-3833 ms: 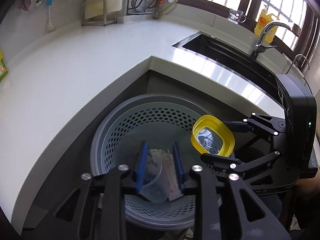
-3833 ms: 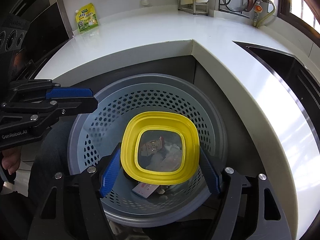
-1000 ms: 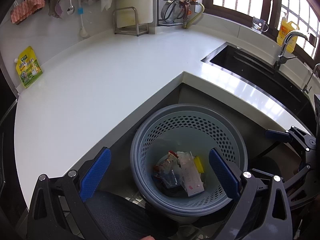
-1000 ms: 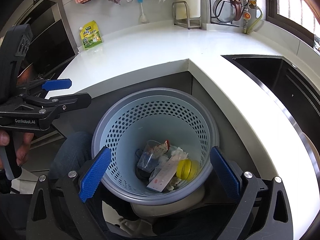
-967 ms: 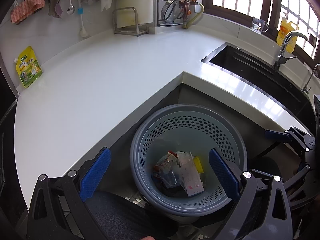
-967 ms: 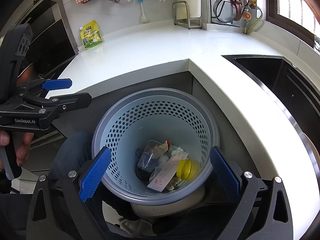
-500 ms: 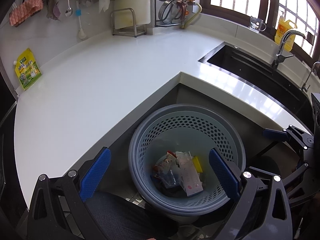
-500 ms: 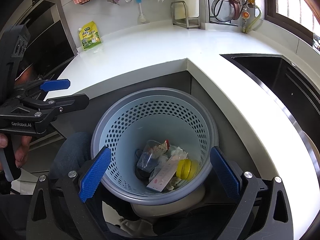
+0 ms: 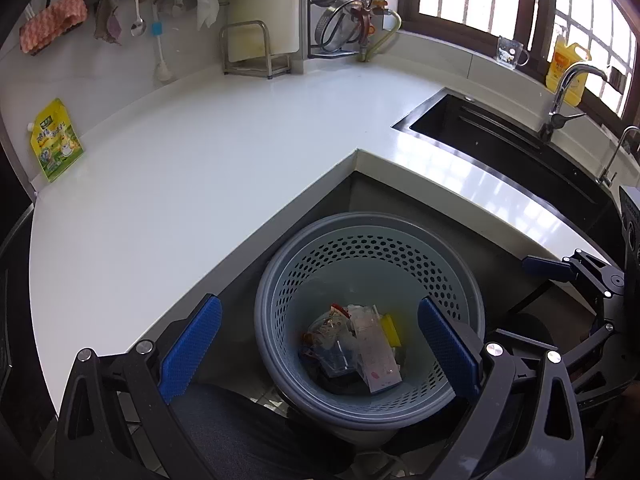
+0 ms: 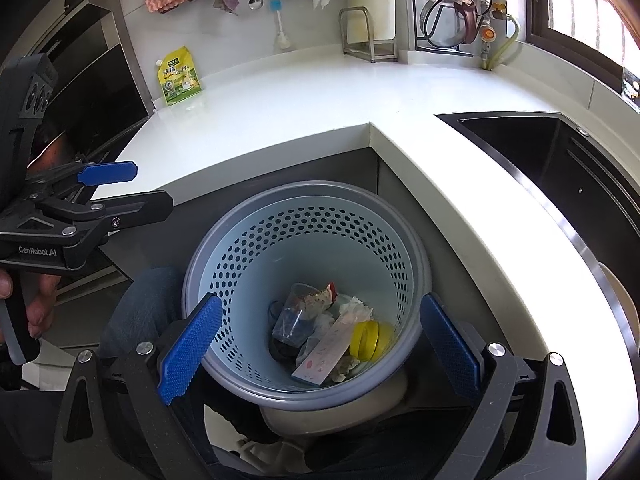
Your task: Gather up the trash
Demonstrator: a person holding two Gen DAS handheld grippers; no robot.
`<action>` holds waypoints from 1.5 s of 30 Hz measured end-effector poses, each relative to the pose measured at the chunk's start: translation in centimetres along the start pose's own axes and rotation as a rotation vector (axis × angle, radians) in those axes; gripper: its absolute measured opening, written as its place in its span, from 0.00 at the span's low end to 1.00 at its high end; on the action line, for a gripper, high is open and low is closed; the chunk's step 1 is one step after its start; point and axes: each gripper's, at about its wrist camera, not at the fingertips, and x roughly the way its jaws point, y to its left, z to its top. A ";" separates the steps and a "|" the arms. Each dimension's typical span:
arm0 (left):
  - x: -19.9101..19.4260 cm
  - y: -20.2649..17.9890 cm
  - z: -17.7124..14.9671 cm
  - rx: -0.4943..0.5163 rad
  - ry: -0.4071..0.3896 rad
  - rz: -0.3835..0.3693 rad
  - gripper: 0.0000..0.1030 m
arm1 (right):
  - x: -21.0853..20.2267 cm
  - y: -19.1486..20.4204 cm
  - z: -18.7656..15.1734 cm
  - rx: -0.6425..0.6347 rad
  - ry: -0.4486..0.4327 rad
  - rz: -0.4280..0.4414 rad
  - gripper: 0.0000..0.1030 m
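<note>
Two blue pads of the left hand-held gripper (image 9: 316, 344) are seen spread wide and empty in the left wrist view, above the grey perforated basket (image 9: 460, 280), which stands below the corner of the white table (image 9: 180, 184). The trash (image 9: 352, 344) is found lying at the basket's bottom. In the right wrist view, the right hand-held gripper (image 10: 318, 346) is likewise seen wide apart and empty over the basket (image 10: 400, 240); a yellow lid (image 10: 370, 340), a clear cup (image 10: 294, 316) and wrappers (image 10: 324, 354) are noted inside.

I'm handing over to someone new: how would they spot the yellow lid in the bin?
Find the grey perforated basket below the white counter's inner corner. At its bottom, right of the clear plastic cup and pink-printed carton, lies the yellow lid, the only bright yellow piece.
</note>
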 end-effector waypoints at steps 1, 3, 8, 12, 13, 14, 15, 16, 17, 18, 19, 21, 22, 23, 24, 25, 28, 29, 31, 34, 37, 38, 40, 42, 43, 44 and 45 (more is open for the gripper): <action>-0.1 0.0 0.0 0.002 -0.001 0.000 0.94 | -0.1 0.0 0.0 0.001 -0.001 0.000 0.92; -0.2 0.0 0.0 0.003 -0.002 -0.003 0.94 | -0.1 0.0 0.0 0.001 -0.002 0.001 0.92; -0.5 0.1 0.0 0.007 -0.005 -0.002 0.94 | -0.2 0.2 0.0 -0.003 -0.004 -0.001 0.92; -0.7 0.0 -0.1 0.008 -0.008 -0.001 0.94 | -0.6 0.4 0.1 -0.008 -0.004 -0.005 0.92; -0.7 0.0 -0.1 0.007 -0.010 -0.002 0.94 | -0.7 0.5 0.1 -0.010 -0.005 -0.006 0.92; -0.7 0.0 -0.1 0.008 -0.010 -0.003 0.94 | -0.8 0.5 0.1 -0.009 -0.007 -0.006 0.92; -0.8 0.0 -0.1 0.009 -0.011 -0.002 0.94 | -0.8 0.5 0.1 -0.008 -0.007 -0.007 0.92; -0.9 0.0 -0.1 0.010 -0.010 -0.002 0.94 | -0.8 0.5 0.1 -0.008 -0.009 -0.007 0.92; -0.9 0.0 -0.2 0.011 -0.010 -0.004 0.94 | -0.9 0.5 0.1 -0.008 -0.009 -0.007 0.92; -1.0 0.0 -0.2 0.011 -0.010 -0.003 0.94 | -0.9 0.5 0.1 -0.007 -0.009 -0.007 0.92; -1.0 0.0 -0.2 0.011 -0.010 -0.003 0.94 | -0.9 0.5 0.1 -0.007 -0.009 -0.006 0.92; -1.0 0.1 -0.2 0.011 -0.011 -0.004 0.94 | -1.0 0.6 0.0 -0.008 -0.010 -0.006 0.92; -1.0 0.1 -0.2 0.010 -0.011 -0.004 0.94 | -1.0 0.6 0.0 -0.007 -0.010 -0.004 0.92; -1.1 0.1 -0.2 0.009 -0.012 -0.004 0.94 | -1.0 0.6 0.0 -0.007 -0.010 -0.004 0.92; -1.1 0.1 -0.3 0.008 -0.013 -0.002 0.94 | -1.0 0.6 0.0 -0.008 -0.010 -0.005 0.92; -1.2 0.1 -0.3 0.009 -0.015 -0.001 0.94 | -1.0 0.6 0.0 -0.008 -0.010 -0.005 0.92; -1.4 0.2 -0.4 0.009 -0.015 -0.002 0.94 | -1.0 0.7 0.0 -0.009 -0.010 -0.006 0.92; -1.5 0.3 -0.5 0.008 -0.015 0.000 0.94 | -1.0 0.7 -0.1 -0.010 -0.010 -0.006 0.92; -1.6 0.4 -0.4 0.007 -0.018 0.007 0.94 | -1.0 0.7 -0.1 -0.012 -0.010 -0.007 0.92; -1.9 0.8 -0.4 -0.011 -0.029 0.019 0.94 | -1.0 0.8 -0.1 -0.014 -0.010 -0.007 0.92; -2.3 0.9 -0.6 -0.021 -0.046 0.007 0.94 | -1.0 0.8 -0.2 -0.017 -0.007 -0.007 0.92; -2.4 0.9 -0.6 -0.016 -0.049 0.007 0.94 | -0.9 0.8 -0.1 -0.017 -0.005 -0.007 0.92; -2.4 0.9 -0.7 -0.007 -0.049 -0.004 0.94 | -0.9 0.8 -0.1 -0.018 -0.002 -0.008 0.92; -2.5 0.8 -0.8 0.002 -0.058 0.002 0.94 | -0.8 0.9 0.0 -0.019 -0.001 -0.007 0.92; -2.6 0.8 -0.8 0.007 -0.062 -0.002 0.94 | -0.8 1.0 0.0 -0.020 -0.001 -0.008 0.92; -2.6 0.8 -0.8 0.011 -0.062 -0.002 0.94 | -0.8 1.0 0.0 -0.020 0.000 -0.009 0.92; -2.6 0.8 -0.7 0.011 -0.062 -0.004 0.93 | -0.7 1.0 0.0 -0.020 0.000 -0.008 0.92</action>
